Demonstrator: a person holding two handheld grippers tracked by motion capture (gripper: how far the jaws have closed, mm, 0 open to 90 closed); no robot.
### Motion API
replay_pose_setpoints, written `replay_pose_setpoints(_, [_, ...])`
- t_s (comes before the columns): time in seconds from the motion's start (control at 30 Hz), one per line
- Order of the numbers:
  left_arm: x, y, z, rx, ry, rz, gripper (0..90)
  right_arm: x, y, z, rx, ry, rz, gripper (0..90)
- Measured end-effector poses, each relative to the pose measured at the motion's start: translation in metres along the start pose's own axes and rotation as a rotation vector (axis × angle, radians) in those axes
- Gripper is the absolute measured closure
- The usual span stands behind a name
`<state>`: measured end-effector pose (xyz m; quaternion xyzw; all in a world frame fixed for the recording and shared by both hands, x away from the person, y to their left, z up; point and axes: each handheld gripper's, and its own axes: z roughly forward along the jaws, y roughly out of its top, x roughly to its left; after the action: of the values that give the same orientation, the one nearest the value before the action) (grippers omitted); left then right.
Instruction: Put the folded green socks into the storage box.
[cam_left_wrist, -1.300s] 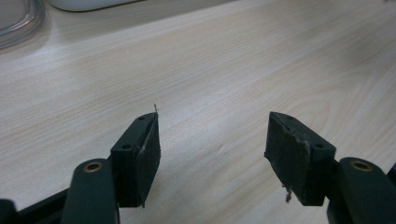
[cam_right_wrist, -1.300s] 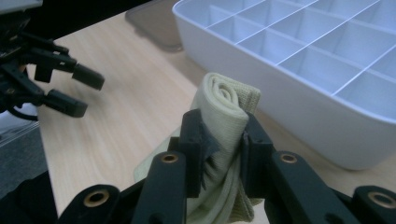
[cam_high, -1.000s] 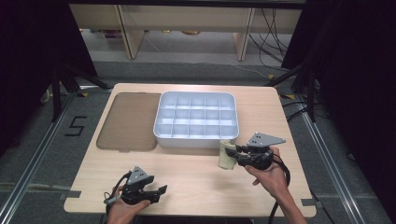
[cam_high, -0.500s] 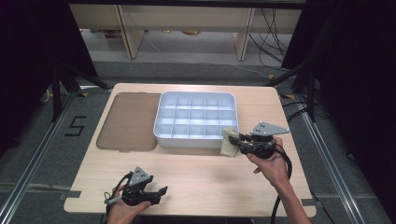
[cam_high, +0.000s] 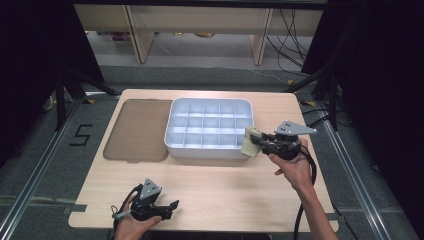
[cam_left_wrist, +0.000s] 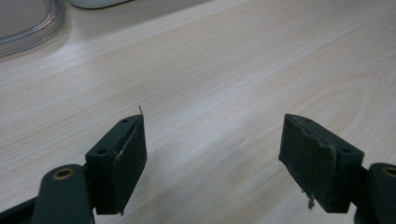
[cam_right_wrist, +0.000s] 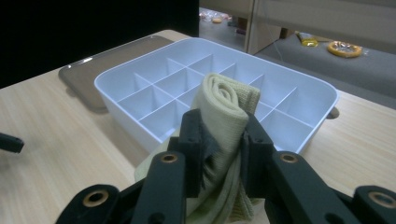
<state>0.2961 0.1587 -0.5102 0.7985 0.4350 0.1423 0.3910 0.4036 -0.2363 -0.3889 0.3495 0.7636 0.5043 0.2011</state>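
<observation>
Rolled cloth (cam_right_wrist: 223, 122) pinched between right gripper (cam_high: 258, 142) jaws at near right corner of divided tray (cam_high: 210, 129), liable to snag on rim and unroll; left gripper (cam_high: 168, 207) spread, idle over table (cam_high: 225, 190).

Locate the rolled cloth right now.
The rolled yellow-green cloth is clamped in the right hand-held gripper, at the right end of the white divided tray near its front corner, in the high view's right half.

The right gripper (cam_high: 258, 141) has carried the rolled cloth (cam_high: 249, 141) up-frame to the white tray's (cam_high: 209, 147) lower-right corner.
</observation>
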Motion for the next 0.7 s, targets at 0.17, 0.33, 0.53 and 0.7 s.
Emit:
replay_pose_setpoints(0.17, [-0.001, 0.000, 0.001, -0.012, -0.001, 0.005, 22.0, -0.009, 0.005, -0.001, 0.010, -0.033, -0.022, 74.4])
replay_pose_setpoints(0.33, [-0.001, 0.000, 0.001, -0.009, 0.002, 0.006, 22.0, -0.011, 0.007, 0.001, -0.010, -0.059, -0.016, 74.4])
replay_pose_setpoints(0.53, [-0.001, 0.000, 0.001, -0.011, 0.002, -0.002, 22.0, -0.016, 0.009, 0.012, -0.004, -0.058, -0.022, 74.4])
replay_pose_setpoints(0.7, [0.003, 0.000, 0.000, 0.013, 0.015, 0.018, 22.0, -0.019, 0.012, 0.025, 0.031, -0.072, -0.023, 74.4])
